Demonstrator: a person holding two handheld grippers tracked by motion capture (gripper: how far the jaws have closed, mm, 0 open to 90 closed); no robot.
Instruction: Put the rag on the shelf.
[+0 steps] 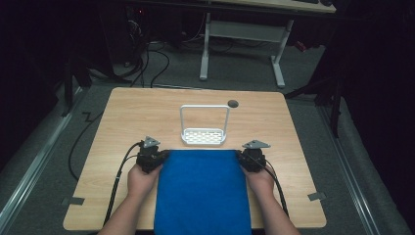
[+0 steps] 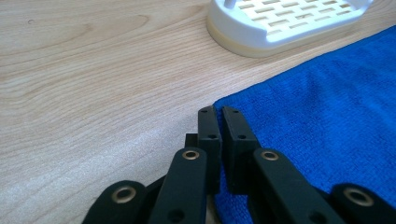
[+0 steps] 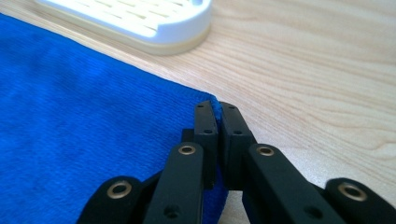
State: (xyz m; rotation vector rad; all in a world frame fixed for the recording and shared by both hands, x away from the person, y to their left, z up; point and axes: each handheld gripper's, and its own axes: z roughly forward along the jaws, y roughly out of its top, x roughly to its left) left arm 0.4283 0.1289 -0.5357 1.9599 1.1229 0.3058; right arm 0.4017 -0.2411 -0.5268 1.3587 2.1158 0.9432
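blue towel (image 1: 203, 191) flat on the table's (image 1: 147, 112) near half, just short of the white rack (image 1: 204, 133) — left gripper (image 1: 152, 157) and right gripper (image 1: 250, 159) each clamped on a far corner, hanging apparently not begun.

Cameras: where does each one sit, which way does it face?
High view: above the person's side, facing forward and down on the table; forearms and both hand-held grippers enter from below.
Left gripper view: rides the left hand-held gripper, along its jaws at the towel corner.
Right gripper view: rides the right hand-held gripper, same.
Shared: towel, white rack.
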